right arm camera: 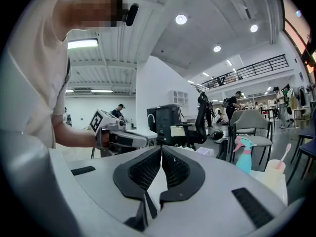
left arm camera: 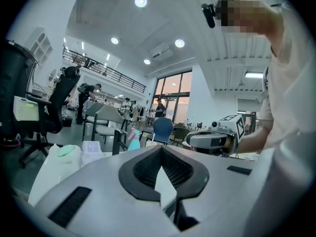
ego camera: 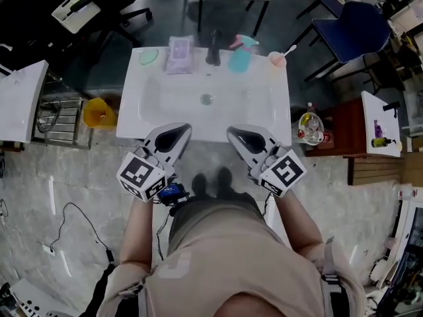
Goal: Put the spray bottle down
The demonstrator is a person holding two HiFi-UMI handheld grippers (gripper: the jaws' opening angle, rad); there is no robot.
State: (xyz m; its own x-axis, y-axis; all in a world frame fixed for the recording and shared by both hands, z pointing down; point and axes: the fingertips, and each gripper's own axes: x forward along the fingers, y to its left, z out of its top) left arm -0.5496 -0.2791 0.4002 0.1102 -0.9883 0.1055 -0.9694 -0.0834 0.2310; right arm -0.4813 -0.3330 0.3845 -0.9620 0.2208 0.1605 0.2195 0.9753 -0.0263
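We get bright, even light from round ceiling lamps (left arm camera: 140, 2), which flare white in both gripper views. Those views bend hard and go black at the corners (fisheye). The white basin (ego camera: 129, 114) glares softly; the spray bottle (right arm camera: 244, 158) looks crisp, and the nearest surfaces are blurred.

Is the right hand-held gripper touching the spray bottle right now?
Apart. Head view: the right hand-held gripper sits at the front edge of the sink, the spray bottle stands on its back rim.
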